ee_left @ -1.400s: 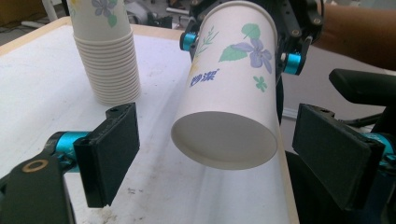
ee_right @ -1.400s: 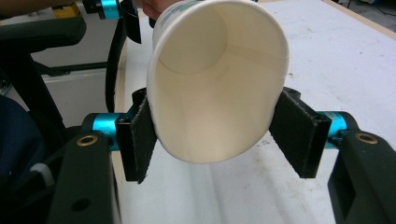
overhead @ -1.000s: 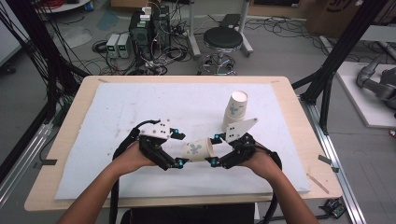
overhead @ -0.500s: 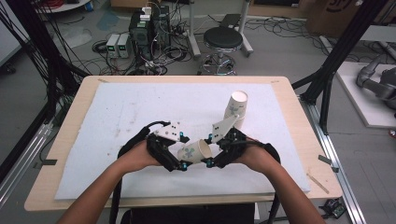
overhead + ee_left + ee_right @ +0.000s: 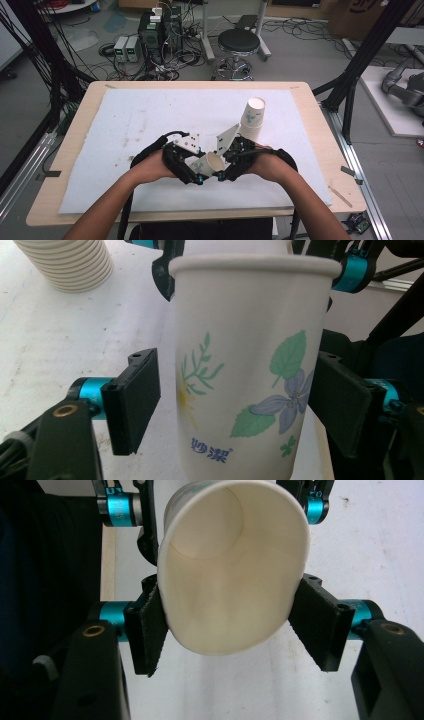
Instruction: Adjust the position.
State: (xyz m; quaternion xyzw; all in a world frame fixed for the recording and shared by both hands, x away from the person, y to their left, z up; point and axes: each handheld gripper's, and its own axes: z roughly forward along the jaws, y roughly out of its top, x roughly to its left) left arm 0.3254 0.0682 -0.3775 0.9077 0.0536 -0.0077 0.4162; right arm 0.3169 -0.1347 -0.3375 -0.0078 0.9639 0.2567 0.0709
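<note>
Lower centre of high view: paper cup [image 5: 209, 162] lifted off counter [image 5: 125, 120], my right tool [image 5: 223, 172] clamped on rim; left tool [image 5: 198, 176] jaws closing round base, one gap left. Stack [image 5: 251, 117] upper right; handover unfinished.

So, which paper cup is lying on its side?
The flowered cup between both grippers, its mouth squeezed by the right gripper; the others stand stacked behind.

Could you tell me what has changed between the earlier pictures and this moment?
The left gripper has just been closing around the white flower-printed paper cup; one pad still shows a gap. The right gripper stays clamped on its rim, shifted slightly leftward. The stack of white paper cups is unmoved.
</note>
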